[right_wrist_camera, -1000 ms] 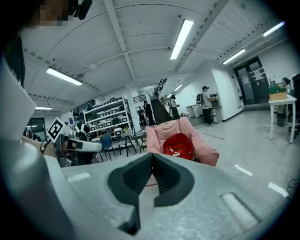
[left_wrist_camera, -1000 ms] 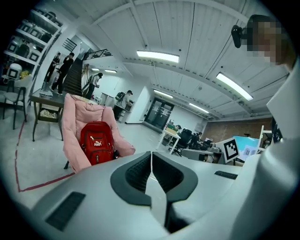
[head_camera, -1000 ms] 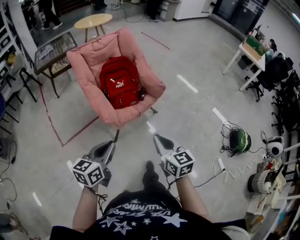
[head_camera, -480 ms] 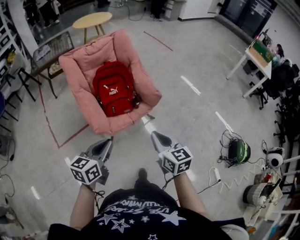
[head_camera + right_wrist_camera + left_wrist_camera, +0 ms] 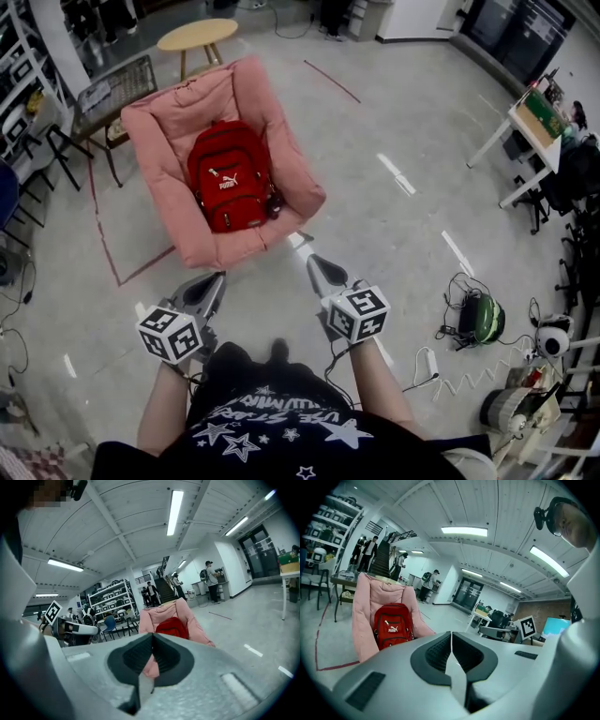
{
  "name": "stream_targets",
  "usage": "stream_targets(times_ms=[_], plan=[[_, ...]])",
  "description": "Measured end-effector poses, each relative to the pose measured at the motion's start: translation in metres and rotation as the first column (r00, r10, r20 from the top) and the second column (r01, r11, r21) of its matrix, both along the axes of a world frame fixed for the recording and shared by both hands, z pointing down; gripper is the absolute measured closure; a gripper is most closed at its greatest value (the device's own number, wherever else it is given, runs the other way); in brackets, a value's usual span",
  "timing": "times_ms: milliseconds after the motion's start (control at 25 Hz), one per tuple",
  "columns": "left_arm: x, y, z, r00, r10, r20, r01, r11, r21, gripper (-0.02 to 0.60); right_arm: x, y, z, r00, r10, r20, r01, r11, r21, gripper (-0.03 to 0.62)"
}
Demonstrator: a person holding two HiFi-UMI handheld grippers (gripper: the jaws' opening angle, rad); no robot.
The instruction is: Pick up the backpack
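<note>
Head view, grey floor [image 5: 394, 244], backpack [image 5: 230, 178] in pink chair [image 5: 155, 117], left claw [image 5: 214, 280] and right claw [image 5: 315, 263] clenched

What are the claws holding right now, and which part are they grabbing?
Nothing is held. The left claw and right claw are both shut and empty; the red backpack sits apart from them in the pink chair.

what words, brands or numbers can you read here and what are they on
"PUMA": white print on the front of the red backpack, which lies in the pink chair.
White lettering on the person's black shirt: upside down and too distorted to read.
Nothing else is legible.
</note>
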State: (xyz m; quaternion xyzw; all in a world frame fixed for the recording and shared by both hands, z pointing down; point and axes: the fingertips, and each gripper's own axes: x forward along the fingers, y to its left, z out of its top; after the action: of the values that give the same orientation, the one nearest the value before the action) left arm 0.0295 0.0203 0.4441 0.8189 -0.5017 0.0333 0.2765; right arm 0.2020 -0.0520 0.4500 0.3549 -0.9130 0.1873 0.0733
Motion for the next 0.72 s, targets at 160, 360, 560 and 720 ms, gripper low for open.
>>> stream_targets(times_ms=[160,360,560,720], plan=[[-0.005,-0.013,-0.007,1.0,-0.024,0.008,0.024,1.0,0.008,0.565,-0.006,-0.009,-0.001,1.0,-0.027,0.006,0.027,1.0,0.001,0.594],[-0.015,-0.033,-0.007,0.999,-0.044,0.004,0.044,0.999,0.003,0.565,-0.014,-0.019,-0.001,0.999,-0.039,0.0,0.039,0.999,-0.009,0.594],[-0.018,-0.064,-0.005,0.999,-0.032,-0.007,0.032,0.999,0.014,0.565,-0.016,-0.042,-0.002,0.999,-0.033,-0.031,0.033,0.999,-0.005,0.594],[-0.029,-0.089,0.005,1.0,-0.029,-0.01,0.029,0.999,0.016,0.565,-0.026,-0.068,0.003,0.998,-0.03,-0.052,0.029,1.0,-0.007,0.594]])
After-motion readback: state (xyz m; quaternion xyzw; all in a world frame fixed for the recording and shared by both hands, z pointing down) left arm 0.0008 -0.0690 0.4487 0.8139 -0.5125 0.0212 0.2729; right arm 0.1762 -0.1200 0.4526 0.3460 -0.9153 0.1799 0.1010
